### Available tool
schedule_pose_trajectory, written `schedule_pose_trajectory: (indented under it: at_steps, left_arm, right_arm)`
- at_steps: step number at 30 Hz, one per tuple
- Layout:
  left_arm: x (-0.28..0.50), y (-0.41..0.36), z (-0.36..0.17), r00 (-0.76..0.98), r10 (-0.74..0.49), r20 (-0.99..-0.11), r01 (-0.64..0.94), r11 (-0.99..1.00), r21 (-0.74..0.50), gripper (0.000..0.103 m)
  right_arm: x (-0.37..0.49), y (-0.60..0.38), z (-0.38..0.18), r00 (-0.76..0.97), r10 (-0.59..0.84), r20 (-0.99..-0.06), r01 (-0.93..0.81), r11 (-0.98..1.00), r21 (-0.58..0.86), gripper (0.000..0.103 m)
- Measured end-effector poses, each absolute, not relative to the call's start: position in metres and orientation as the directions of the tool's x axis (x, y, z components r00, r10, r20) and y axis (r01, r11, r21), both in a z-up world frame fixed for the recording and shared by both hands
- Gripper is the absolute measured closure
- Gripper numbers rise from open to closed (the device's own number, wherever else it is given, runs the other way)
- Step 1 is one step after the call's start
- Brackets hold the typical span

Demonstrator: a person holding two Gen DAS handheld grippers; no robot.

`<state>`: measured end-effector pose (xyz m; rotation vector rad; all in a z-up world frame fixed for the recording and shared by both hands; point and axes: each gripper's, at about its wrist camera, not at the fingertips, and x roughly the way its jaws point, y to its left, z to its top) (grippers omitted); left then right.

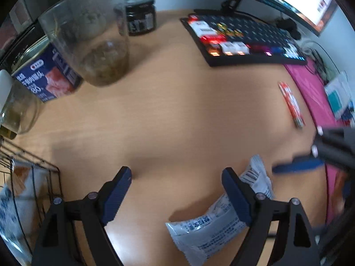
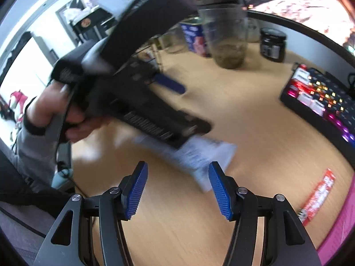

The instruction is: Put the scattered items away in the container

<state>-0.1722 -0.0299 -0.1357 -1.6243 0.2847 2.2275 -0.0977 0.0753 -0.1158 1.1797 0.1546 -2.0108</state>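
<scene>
A white snack packet (image 1: pixel 213 219) lies on the wooden desk under my left gripper's right finger; it also shows in the right wrist view (image 2: pixel 199 155), blurred. My left gripper (image 1: pixel 177 190) is open and empty above the desk, the packet mostly to the right of the gap. My right gripper (image 2: pixel 177 188) is open and empty, with the packet just beyond its fingertips. A red and white stick packet (image 1: pixel 291 104) lies at the right, also in the right wrist view (image 2: pixel 317 197). A black wire basket (image 1: pixel 33 177) at the lower left holds packets.
A lit keyboard (image 1: pixel 239 37) sits at the back right, a pink mat (image 1: pixel 310 93) beside it. A glass jar (image 1: pixel 97 44), a blue tin (image 1: pixel 46 73), a dark jar (image 1: pixel 141 15) and a small glass jar (image 1: pixel 17 110) stand at the left.
</scene>
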Motion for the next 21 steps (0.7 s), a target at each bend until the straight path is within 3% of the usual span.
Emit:
schedule_pose_trajectory:
  at_steps: [14, 21]
  left_arm:
    - [-0.146, -0.038, -0.109, -0.336, 0.134, -0.932, -0.387, -0.922, 0.007, 0.018]
    - [-0.141, -0.054, -0.118, -0.319, 0.060, -0.946, -0.345, -0.937, 0.057, 0.018]
  right_arm:
    - [-0.078, 0.077, -0.109, -0.250, -0.533, -0.808, 0.717, -0.663, 0.216, 0.045]
    - [-0.053, 0.070, -0.116, -0.142, -0.544, -0.827, 0.763, -0.592, 0.259, 0.045]
